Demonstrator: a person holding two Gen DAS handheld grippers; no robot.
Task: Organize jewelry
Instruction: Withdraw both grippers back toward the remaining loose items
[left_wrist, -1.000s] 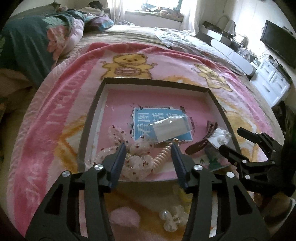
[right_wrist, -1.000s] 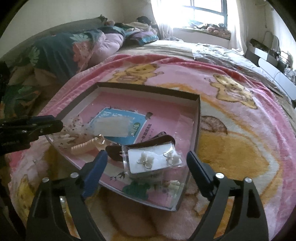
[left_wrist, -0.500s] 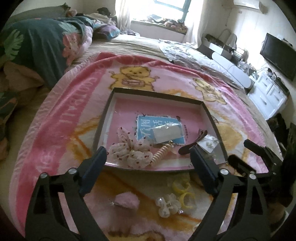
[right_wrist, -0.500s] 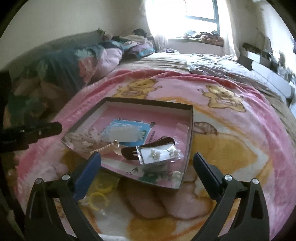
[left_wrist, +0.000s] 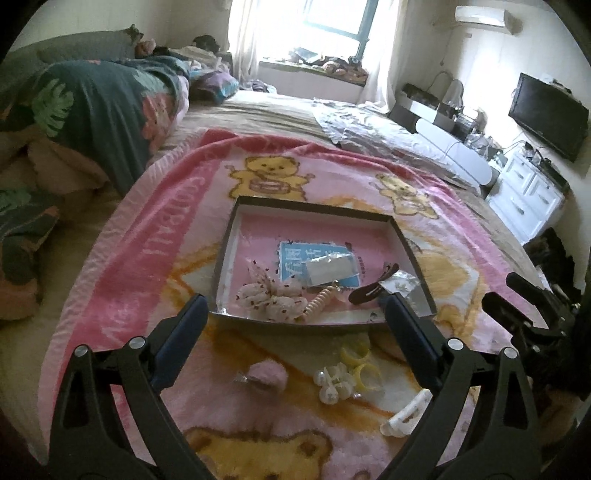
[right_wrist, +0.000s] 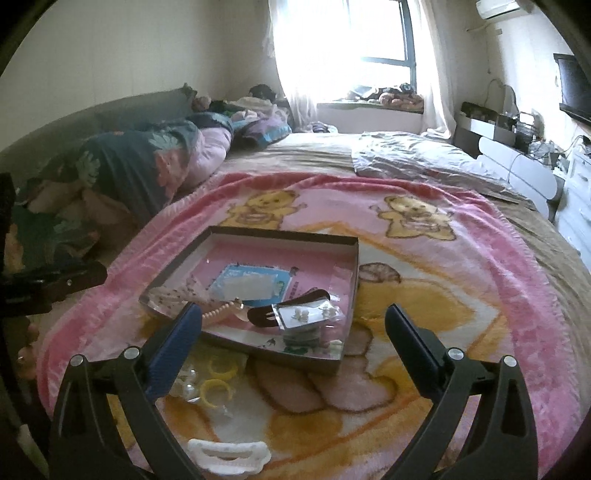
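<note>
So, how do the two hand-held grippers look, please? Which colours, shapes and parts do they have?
Both look alike. The left gripper has two black, angular plastic fingers with open triangular cut-outs, silver round bolts at the joints, and flat dark blue pads on the inner sides. The right gripper has the same black frame, silver bolts and blue pads. No cables, markings or sleeves show.

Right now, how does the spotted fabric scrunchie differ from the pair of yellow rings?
The spotted scrunchie lies inside the shallow box; the yellow rings lie outside it on the pink blanket. The scrunchie is soft, ruffled white cloth with dark specks; the rings are plain, smooth and open-ended. Neither is being held.
</note>
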